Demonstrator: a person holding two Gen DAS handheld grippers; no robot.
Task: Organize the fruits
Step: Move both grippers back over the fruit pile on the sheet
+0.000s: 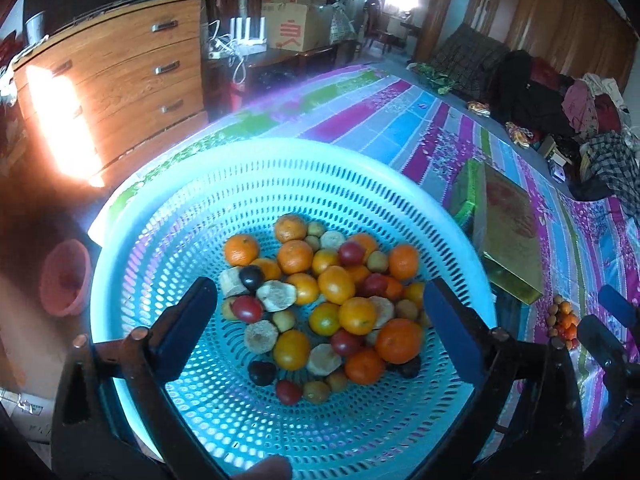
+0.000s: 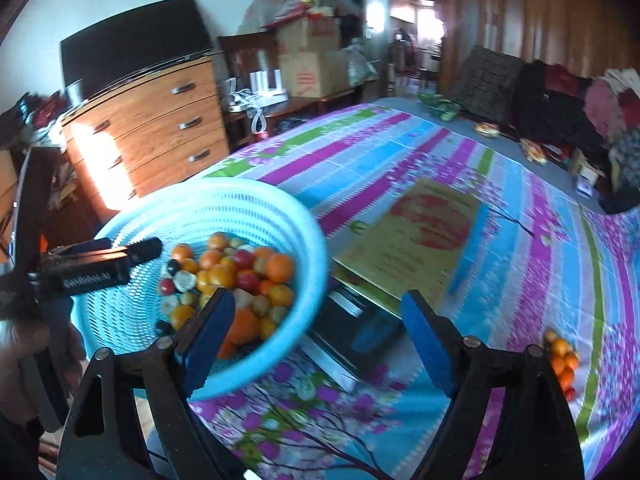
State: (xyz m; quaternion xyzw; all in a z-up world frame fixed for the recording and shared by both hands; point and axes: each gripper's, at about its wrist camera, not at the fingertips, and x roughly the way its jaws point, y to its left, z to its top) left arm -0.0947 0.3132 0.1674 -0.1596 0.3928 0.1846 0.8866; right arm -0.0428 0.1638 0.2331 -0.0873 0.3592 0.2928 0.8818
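Note:
A light blue perforated basket (image 1: 248, 184) holds a heap of mixed fruit (image 1: 332, 292): oranges, small red and dark fruits, green-brown ones and pale cut pieces. The basket (image 2: 256, 208) sits at the table's left edge. My left gripper (image 1: 316, 328) is open and empty, hovering just above the fruit inside the basket. My right gripper (image 2: 318, 340) is open and empty over the table, its left finger at the basket's rim. A small sorted pile of fruit (image 2: 562, 362) lies on the tablecloth at right; it also shows in the left wrist view (image 1: 564, 322).
A gold flat box (image 2: 416, 240) lies on the striped floral tablecloth (image 2: 520, 216) beside the basket, with a dark object (image 2: 360, 332) under its near end. A wooden dresser (image 1: 120, 84), cardboard boxes (image 1: 296, 24) and clothes (image 1: 560, 96) surround the table. A pink bowl (image 1: 66, 278) sits lower left.

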